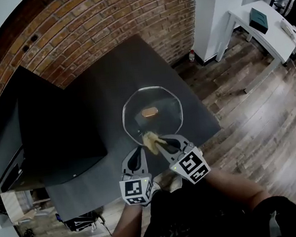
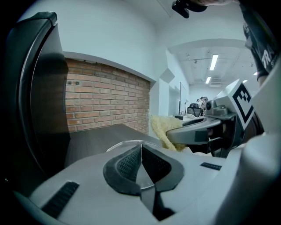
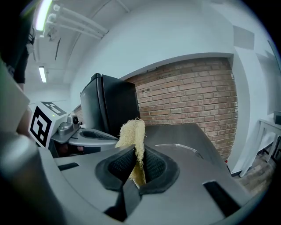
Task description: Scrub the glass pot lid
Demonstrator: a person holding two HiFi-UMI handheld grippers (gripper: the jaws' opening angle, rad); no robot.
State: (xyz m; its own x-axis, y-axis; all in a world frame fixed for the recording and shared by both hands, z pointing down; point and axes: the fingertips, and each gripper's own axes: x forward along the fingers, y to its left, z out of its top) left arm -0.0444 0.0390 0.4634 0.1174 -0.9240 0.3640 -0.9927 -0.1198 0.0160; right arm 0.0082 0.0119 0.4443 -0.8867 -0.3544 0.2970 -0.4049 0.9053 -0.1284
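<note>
The round glass pot lid [image 1: 161,120] with a copper-coloured knob [image 1: 149,111] lies on the dark table [image 1: 102,88]. My left gripper [image 1: 137,150] is at the lid's near left rim, its jaws shut on the glass edge [image 2: 125,144]. A yellow fibrous scrubber [image 1: 152,141] sticks up out of my right gripper [image 1: 162,143], which is shut on it just over the lid's near rim. In the right gripper view the scrubber [image 3: 133,132] rises between the pads [image 3: 154,165], with the lid [image 3: 181,149] lying beyond. The two grippers sit side by side, close together.
A tall black cabinet [image 1: 43,132] stands on the table's left part, against a brick wall [image 1: 99,14]. The table's right edge drops to a wooden floor [image 1: 254,119]. A white desk [image 1: 262,25] stands far right and a small bottle [image 1: 192,55] sits by the wall.
</note>
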